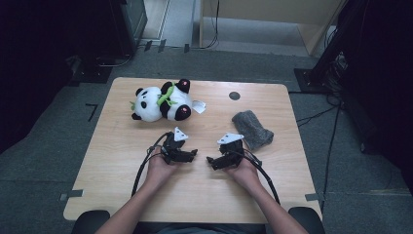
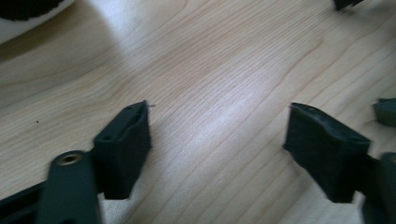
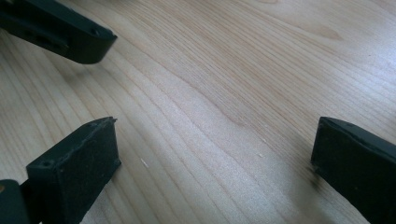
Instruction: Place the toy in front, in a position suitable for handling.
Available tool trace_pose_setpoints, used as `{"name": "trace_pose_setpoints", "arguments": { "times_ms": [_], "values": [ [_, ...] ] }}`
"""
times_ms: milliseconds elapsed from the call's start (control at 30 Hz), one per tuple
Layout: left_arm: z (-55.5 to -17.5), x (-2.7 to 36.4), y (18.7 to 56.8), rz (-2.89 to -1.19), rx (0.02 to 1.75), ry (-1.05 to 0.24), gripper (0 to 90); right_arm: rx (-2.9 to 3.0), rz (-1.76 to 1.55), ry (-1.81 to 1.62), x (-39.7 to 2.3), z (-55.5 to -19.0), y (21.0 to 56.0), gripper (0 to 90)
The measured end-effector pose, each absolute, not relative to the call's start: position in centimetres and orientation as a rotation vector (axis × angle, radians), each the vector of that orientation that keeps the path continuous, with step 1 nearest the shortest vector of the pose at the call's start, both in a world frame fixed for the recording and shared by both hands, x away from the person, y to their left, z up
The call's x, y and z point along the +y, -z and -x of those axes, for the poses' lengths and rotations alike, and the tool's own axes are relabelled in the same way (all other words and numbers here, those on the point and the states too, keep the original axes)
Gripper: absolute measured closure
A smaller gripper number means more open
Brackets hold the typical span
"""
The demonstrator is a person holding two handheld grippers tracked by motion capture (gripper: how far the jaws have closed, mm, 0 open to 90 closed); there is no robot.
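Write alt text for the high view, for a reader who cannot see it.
A person's two hands rest on a wooden table, each holding an open black claw, the left claw and right claw pointing at each other. Beyond them a plush panda lies toward the far left and a crumpled grey cloth lies at the right.

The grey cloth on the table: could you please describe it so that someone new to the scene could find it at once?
Start from the light wooden table and look to its right half. There, just beyond the right gripper, lies the grey cloth, a crumpled, fuzzy lump. Unlike the black-and-white panda toy at the far left, it is plain grey and shapeless.
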State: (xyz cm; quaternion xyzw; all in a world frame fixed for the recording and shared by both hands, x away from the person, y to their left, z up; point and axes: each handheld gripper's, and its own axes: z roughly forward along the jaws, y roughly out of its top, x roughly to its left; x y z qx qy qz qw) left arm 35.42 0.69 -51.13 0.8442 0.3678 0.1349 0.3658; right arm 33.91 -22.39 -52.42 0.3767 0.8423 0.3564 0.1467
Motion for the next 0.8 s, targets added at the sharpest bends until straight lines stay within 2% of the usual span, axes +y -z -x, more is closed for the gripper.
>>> {"name": "trace_pose_setpoints", "arguments": {
  "times_ms": [133,233,367,533,700,800],
  "values": [
    [-35.3,1.0,50.5,-2.151,0.915,-0.365,24.1,2.421,-1.086,-1.027,-22.4,-33.9,52.4,1.6],
    [-35.4,1.4,50.2,-2.14,0.917,-0.346,22.6,2.417,-1.067,-1.05,-22.5,-33.8,52.3,7.6],
    [-35.6,1.9,49.7,-2.149,0.895,-0.295,17.8,2.416,-1.069,-1.051,-22.5,-33.8,52.3,7.8],
    [-35.8,2.3,49.3,-2.155,0.876,-0.29,17.4,2.417,-1.065,-1.052,-22.5,-33.8,52.3,7.8],
    [-35.8,3.1,48.8,-2.135,0.868,-0.285,24.9,2.421,-1.064,-1.053,-22.5,-33.8,52.3,7.9],
    [-36.0,3.6,48.5,-2.123,0.871,-0.279,25.5,2.424,-1.063,-1.05,-22.5,-33.8,52.3,9.7]
  ]
}}
